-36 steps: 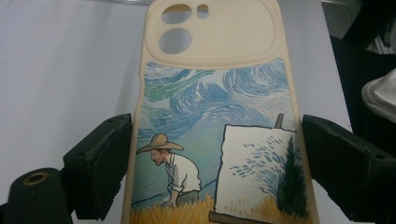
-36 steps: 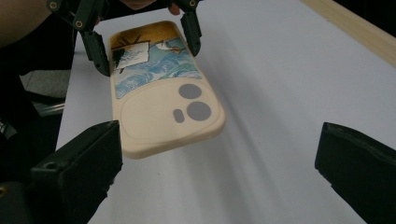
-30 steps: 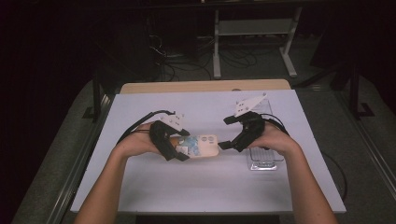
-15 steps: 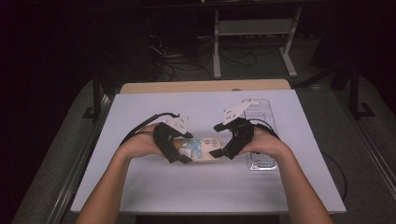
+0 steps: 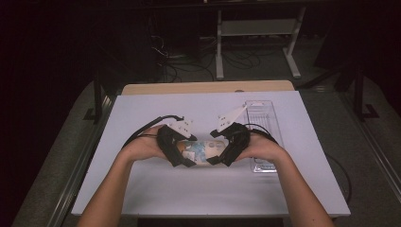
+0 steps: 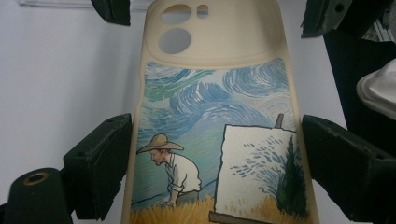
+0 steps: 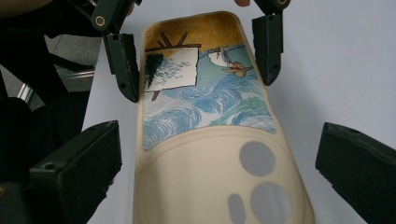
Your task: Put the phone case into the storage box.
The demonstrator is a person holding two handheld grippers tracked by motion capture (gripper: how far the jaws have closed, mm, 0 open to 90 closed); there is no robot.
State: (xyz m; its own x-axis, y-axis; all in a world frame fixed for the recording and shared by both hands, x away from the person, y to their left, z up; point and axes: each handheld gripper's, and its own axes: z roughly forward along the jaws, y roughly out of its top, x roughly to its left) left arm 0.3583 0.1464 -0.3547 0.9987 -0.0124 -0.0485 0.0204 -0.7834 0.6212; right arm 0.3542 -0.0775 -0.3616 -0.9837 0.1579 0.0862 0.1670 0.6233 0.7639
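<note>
A cream phone case with a painted scene of a man in a straw hat lies face down on the white table, between my two hands. My left gripper is shut on the case's painted end, with both pads against its long edges. Its fingers also show in the right gripper view, at the far end of the case. My right gripper stands open around the camera-hole end, with a gap on each side. In the high view the left gripper and right gripper face each other.
A clear plastic tray lies on the table just right of my right hand. Cables trail from both grippers across the sheet. A wooden strip borders the table's far edge, and a white stand is on the dark floor beyond.
My right hand has moved left from beside the tray, and its open jaws now straddle the case's camera end. The left hand and the case have stayed put.
</note>
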